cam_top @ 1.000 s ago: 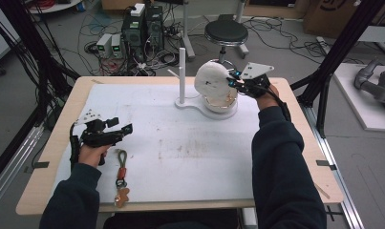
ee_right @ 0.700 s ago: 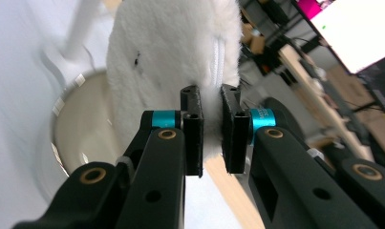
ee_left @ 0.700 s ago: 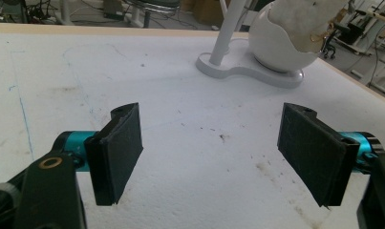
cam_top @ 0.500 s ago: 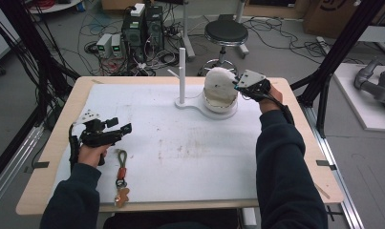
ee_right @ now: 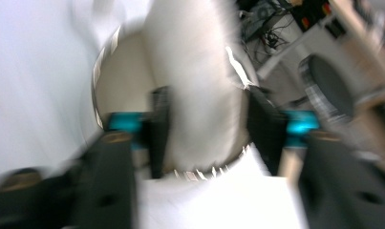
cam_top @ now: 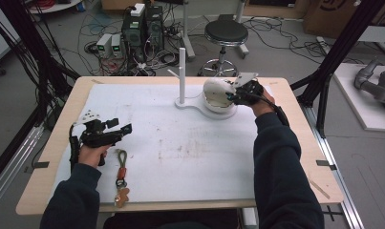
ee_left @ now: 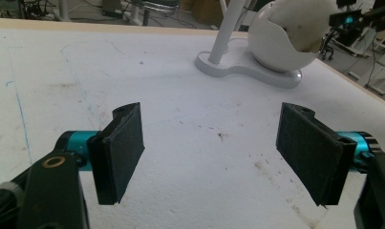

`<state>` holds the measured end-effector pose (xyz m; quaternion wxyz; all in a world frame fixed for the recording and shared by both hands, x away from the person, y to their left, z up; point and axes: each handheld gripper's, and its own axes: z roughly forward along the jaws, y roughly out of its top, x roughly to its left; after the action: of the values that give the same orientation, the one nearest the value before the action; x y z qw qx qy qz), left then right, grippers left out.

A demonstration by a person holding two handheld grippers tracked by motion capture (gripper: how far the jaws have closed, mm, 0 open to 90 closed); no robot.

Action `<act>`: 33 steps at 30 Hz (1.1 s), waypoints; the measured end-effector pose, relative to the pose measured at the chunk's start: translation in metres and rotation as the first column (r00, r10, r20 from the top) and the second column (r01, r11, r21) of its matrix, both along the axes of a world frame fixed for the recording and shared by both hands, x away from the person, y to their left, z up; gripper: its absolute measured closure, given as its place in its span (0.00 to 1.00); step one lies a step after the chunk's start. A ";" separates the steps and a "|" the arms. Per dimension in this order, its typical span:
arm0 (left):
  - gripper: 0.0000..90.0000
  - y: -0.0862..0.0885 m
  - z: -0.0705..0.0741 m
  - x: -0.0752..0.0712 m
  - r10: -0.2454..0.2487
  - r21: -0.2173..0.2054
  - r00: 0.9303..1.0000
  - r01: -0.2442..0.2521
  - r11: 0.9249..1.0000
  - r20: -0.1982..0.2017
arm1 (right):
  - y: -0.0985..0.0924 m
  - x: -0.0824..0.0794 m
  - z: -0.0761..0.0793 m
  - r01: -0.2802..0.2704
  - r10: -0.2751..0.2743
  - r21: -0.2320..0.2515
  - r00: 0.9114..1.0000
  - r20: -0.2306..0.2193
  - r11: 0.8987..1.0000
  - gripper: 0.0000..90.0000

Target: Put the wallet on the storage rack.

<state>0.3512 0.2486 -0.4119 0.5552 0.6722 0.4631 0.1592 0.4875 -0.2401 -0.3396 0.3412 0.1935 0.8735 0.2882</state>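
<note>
Far left: black cables hanging down a dark frame, grey floor beneath. On the white table cover (cam_top: pixel 190 157), scuffed and stained, left gripper (cam_top: pixel 114 133) hovering, jaws wide apart, nothing between. Just right of it, a key strap (cam_top: pixel 121 171) lying flat. Mid-table, white stand (cam_top: pixel 182 71) upright; beside it the egg-shaped shell (cam_top: pixel 216 93) on its base. Right gripper (cam_top: pixel 238 93) at the shell, jaws just opening, shell wall between them; picture blurred, seemingly no longer pinched. Behind, a stool (cam_top: pixel 226 33), computer boxes (cam_top: pixel 142 26).

High view overhead; left gripper view shares egg-shaped shell (ee_left: pixel 288 33).
</note>
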 end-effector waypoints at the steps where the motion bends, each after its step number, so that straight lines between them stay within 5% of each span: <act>1: 0.27 0.000 0.000 0.000 0.000 -0.002 1.000 0.000 1.000 -0.001 | -0.003 0.001 0.003 0.028 -0.025 0.119 0.999 -0.031 0.993 0.52; 3: 0.27 -0.001 0.000 0.001 -0.001 -0.005 1.000 0.001 1.000 -0.001 | -0.005 0.002 0.006 0.052 -0.028 0.283 0.996 -0.088 0.958 0.53; 5: 0.27 -0.001 0.000 0.000 -0.005 -0.006 1.000 0.005 1.000 -0.001 | -0.001 0.003 0.006 0.042 -0.005 0.360 0.995 -0.103 0.932 0.58; 6: 0.27 -0.001 0.000 0.000 -0.005 -0.008 1.000 0.005 1.000 0.002 | 0.003 0.004 0.004 0.028 0.016 0.369 0.993 -0.113 0.929 0.66; 9: 0.27 -0.001 0.001 0.000 -0.009 -0.006 1.000 0.009 1.000 0.000 | 0.015 0.006 -0.004 0.013 0.032 0.320 0.990 -0.134 0.947 0.81; 10: 0.27 -0.001 0.001 0.000 -0.008 -0.008 1.000 0.008 1.000 0.000 | 0.015 0.006 -0.004 0.013 0.032 0.320 0.990 -0.134 0.947 0.81; 11: 0.27 -0.001 0.001 -0.001 -0.007 -0.012 1.000 0.007 1.000 0.001 | 0.019 0.007 -0.008 0.026 0.012 0.261 0.990 -0.143 0.965 0.83; 13: 0.27 -0.001 0.001 -0.001 -0.009 -0.012 1.000 0.009 1.000 0.001 | 0.019 0.006 -0.008 0.026 0.009 0.228 0.989 -0.149 0.973 0.81; 16: 0.27 0.000 0.001 -0.001 -0.012 -0.010 1.000 0.012 1.000 0.004 | 0.016 0.003 -0.004 0.049 -0.010 0.257 0.989 -0.149 0.965 0.67; 17: 0.27 0.000 0.001 -0.001 -0.008 0.002 1.000 0.008 1.000 0.008 | 0.007 -0.002 0.000 0.105 -0.048 0.326 0.983 -0.178 0.939 0.52; 20: 0.27 0.001 0.002 -0.001 0.000 0.022 1.000 -0.001 1.000 0.016 | -0.006 -0.012 0.004 0.129 -0.063 0.376 0.981 -0.182 0.917 0.46; 24: 0.21 0.002 0.004 -0.002 0.026 0.058 0.999 -0.028 0.998 0.037 | -0.020 -0.026 0.007 0.171 -0.097 0.391 0.975 -0.200 0.904 0.35; 25: 0.19 0.003 0.005 -0.002 0.024 0.056 0.999 -0.026 0.998 0.046 | -0.030 -0.036 0.007 0.219 -0.135 0.413 0.965 -0.223 0.884 0.34; 26: 0.19 0.003 0.005 -0.002 0.024 0.056 0.999 -0.026 0.998 0.046 | -0.030 -0.036 0.007 0.219 -0.135 0.413 0.965 -0.223 0.884 0.34; 27: 0.19 0.002 0.006 -0.003 0.028 0.071 0.998 -0.033 0.997 0.063 | -0.039 -0.047 0.003 0.232 -0.144 0.448 0.964 -0.222 0.863 0.33; 28: 0.19 0.002 0.006 -0.003 0.028 0.071 0.998 -0.033 0.997 0.063 | -0.039 -0.047 0.003 0.232 -0.144 0.448 0.964 -0.222 0.863 0.33; 30: 0.19 0.002 0.006 -0.003 0.026 0.101 0.996 -0.034 0.994 0.082 | -0.050 -0.064 -0.008 0.239 -0.135 0.475 0.961 -0.242 0.847 0.32; 33: 0.19 0.003 0.006 -0.003 0.023 0.120 0.995 -0.034 0.992 0.094 | -0.058 -0.081 -0.021 0.262 -0.158 0.470 0.955 -0.250 0.843 0.30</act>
<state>0.3479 0.2512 -0.4058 0.5319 0.6899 0.4359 0.2258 0.4060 -0.2981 -0.3602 0.2193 0.3979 0.7727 0.4432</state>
